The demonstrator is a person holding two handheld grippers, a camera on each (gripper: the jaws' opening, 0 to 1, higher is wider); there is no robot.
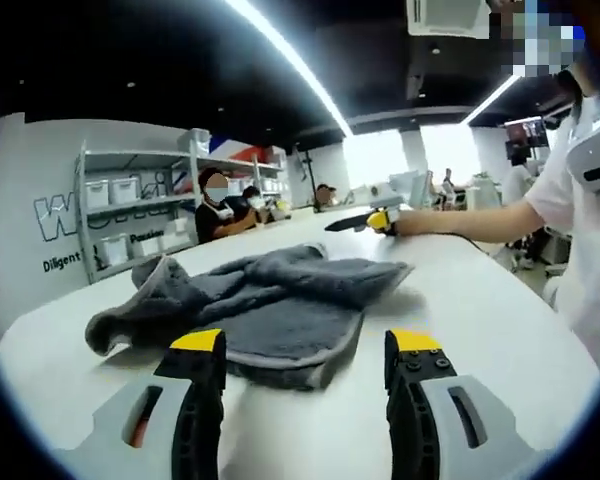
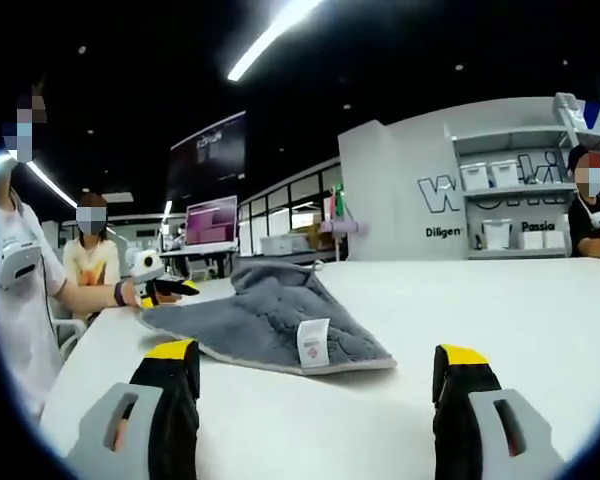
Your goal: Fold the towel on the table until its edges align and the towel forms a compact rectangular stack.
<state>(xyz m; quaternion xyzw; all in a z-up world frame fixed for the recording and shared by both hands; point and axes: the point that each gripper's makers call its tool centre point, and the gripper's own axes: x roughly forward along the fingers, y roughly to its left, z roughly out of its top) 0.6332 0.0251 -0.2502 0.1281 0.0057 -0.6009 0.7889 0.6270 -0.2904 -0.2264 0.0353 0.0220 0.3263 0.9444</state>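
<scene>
A grey towel (image 1: 270, 300) lies crumpled and loosely folded on the white table (image 1: 480, 320). In the left gripper view my left gripper (image 1: 305, 345) is open, its yellow-tipped jaws wide apart just short of the towel's near edge. Beyond the towel, a hand holds my right gripper (image 1: 365, 222) low over the table. In the right gripper view the towel (image 2: 270, 320) lies flatter, with a white label (image 2: 313, 343) at its near corner. My right gripper (image 2: 316, 355) is open, holding nothing. The left gripper (image 2: 170, 290) sits at the towel's far left corner.
A person in a white shirt (image 1: 580, 200) stands at the table's right side. Other people (image 1: 220, 210) sit behind the far edge. Shelves with white bins (image 1: 130, 210) line the back wall. Bare tabletop (image 2: 500, 310) spreads to the right of the towel.
</scene>
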